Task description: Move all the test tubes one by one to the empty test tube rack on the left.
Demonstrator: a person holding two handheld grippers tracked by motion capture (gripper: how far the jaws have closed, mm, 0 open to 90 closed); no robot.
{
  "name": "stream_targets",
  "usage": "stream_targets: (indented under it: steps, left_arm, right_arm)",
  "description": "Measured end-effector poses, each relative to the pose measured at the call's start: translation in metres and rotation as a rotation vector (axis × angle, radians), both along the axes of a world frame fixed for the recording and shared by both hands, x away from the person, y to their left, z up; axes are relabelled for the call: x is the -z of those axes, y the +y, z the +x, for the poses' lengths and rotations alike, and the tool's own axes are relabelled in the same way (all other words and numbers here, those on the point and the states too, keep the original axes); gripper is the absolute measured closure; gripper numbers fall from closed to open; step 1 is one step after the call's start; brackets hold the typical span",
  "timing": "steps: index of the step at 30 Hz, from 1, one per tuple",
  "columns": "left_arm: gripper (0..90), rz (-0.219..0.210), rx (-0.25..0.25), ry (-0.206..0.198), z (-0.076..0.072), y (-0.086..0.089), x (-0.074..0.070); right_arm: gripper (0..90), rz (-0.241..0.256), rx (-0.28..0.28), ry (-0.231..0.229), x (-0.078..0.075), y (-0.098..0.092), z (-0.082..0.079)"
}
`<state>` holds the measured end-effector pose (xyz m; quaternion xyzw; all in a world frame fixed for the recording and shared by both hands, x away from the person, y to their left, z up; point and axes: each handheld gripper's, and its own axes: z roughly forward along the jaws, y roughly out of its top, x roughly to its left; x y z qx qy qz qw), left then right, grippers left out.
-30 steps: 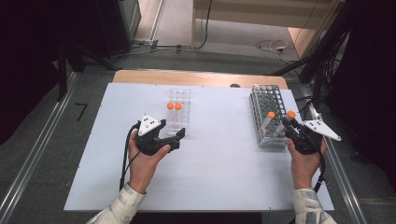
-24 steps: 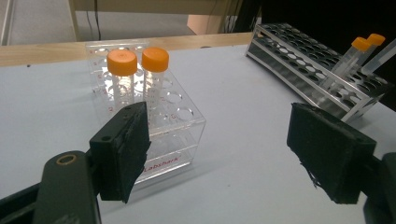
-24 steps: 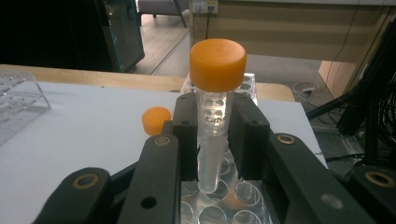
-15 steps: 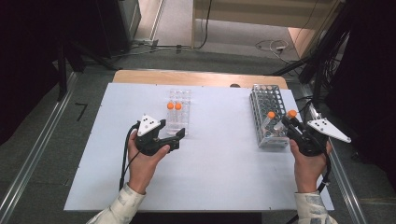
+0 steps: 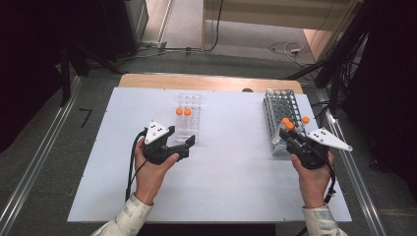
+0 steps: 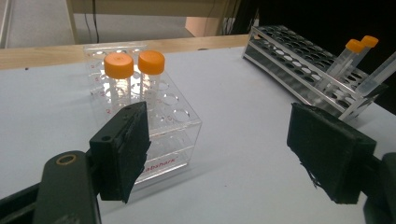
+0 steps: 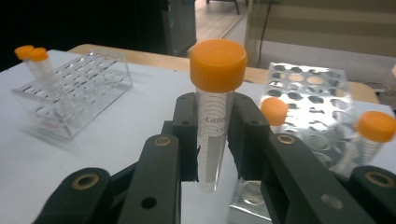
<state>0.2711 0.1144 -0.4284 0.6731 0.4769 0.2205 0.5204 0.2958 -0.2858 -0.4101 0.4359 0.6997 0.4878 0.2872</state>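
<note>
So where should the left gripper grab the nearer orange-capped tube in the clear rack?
Probably just under the orange cap of the nearer tube, coming from above: it stands upright, its neighbour sits close beside it, and the clear rack walls in its lower body.

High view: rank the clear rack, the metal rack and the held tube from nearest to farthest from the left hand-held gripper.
1. Clear rack, just ahead of the left hand-held gripper.
2. Held tube, far right, in the right hand-held gripper.
3. Metal rack, right edge; close to the tube's distance.
</note>
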Motion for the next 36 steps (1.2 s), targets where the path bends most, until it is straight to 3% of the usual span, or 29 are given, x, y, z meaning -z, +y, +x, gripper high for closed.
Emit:
stream_targets:
  steps: [19,28,36]
  left_arm:
    - [21.7,0.001,0.042,-0.011,-0.005,-0.012,-0.001]
    - [25.8,-0.041,0.118,-0.049,-0.018,-0.028,-0.013]
    - [35.4,-0.018,0.186,-0.081,-0.028,-0.044,-0.016]
  right_arm:
    - [71.7,-0.067,-0.225,0.035,0.021,0.078,-0.010]
    - [71.7,-0.077,-0.315,0.042,0.024,0.115,-0.017]
    - [71.7,-0.096,-0.386,0.045,0.028,0.143,-0.022]
